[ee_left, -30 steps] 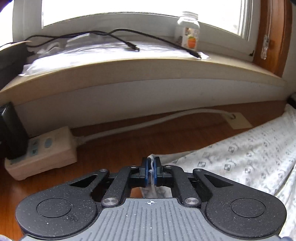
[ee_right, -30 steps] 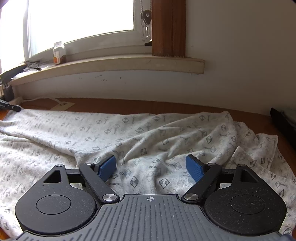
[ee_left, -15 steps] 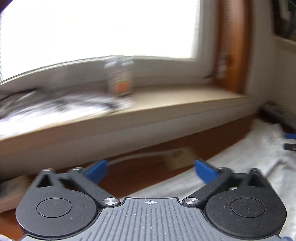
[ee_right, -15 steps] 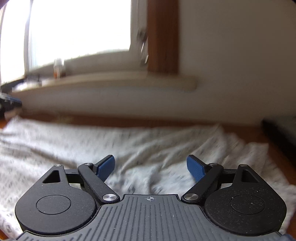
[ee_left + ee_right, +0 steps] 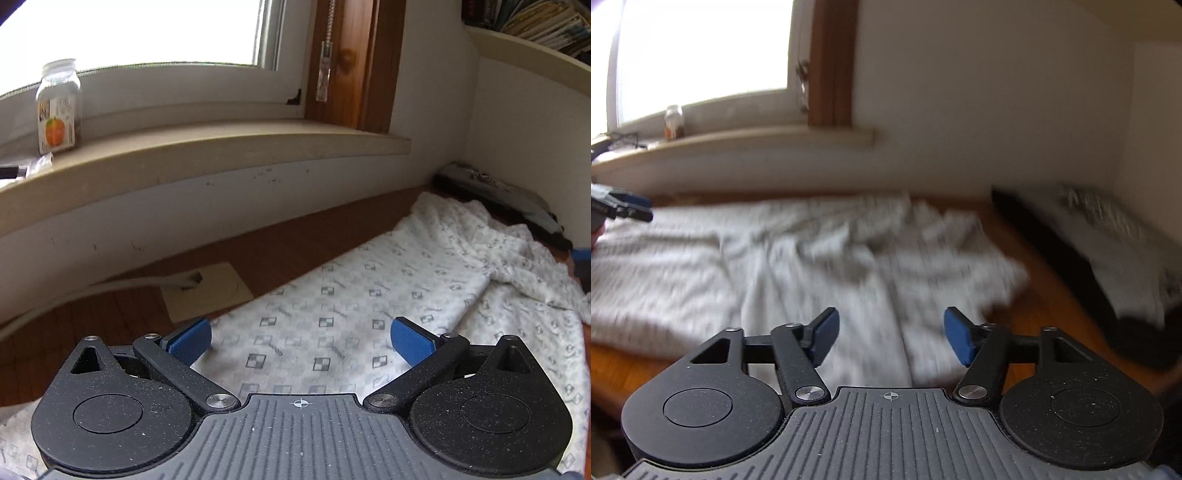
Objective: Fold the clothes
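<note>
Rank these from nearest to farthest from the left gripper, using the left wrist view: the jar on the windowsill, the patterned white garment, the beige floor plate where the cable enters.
1. Patterned white garment: directly below and ahead of the open left gripper.
2. Beige floor plate: ahead to the left, on the wooden surface.
3. Jar: far left, up on the windowsill.

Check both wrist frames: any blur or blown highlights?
Left wrist: sharp; garment print legible, window blown out, sill bowed by fisheye. Right wrist: motion blur smears garment and jar; hand-held gripper itself crisp; window clipped.
</note>
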A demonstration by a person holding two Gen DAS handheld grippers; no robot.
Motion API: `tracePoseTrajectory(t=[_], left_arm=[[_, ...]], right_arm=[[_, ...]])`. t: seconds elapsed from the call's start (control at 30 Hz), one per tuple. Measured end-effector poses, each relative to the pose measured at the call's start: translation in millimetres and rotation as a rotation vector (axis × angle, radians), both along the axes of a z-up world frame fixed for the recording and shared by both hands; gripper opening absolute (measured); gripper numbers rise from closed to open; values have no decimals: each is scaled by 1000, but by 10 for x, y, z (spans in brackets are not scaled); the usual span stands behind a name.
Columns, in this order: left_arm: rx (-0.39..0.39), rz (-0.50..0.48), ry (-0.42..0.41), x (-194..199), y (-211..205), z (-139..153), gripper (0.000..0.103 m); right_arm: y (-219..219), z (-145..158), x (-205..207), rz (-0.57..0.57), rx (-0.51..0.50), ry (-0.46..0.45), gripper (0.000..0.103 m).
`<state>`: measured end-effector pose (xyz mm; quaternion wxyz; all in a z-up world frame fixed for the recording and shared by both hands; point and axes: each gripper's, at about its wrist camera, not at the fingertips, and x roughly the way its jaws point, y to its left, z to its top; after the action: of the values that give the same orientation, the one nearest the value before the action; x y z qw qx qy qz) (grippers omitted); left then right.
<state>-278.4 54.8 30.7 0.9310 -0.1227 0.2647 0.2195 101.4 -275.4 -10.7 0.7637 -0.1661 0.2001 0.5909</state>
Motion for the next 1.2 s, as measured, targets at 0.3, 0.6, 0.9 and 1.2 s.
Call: tracePoseTrajectory(t=[0.3, 0.6, 0.9, 1.2], left_arm=[[-38, 1, 5, -8, 60, -13, 103], [-47, 3, 11, 3, 76, -29, 103], [-52, 2, 17, 2, 84, -27, 103], [-54, 3, 18, 11, 87, -33, 103]], right_arm=[[-389, -153, -32, -5, -95, 101, 59], [-394, -185, -92, 28, -98, 117, 17], [-267, 524, -208, 50, 8, -59, 13], [884, 1243, -588, 213, 119, -224, 13]])
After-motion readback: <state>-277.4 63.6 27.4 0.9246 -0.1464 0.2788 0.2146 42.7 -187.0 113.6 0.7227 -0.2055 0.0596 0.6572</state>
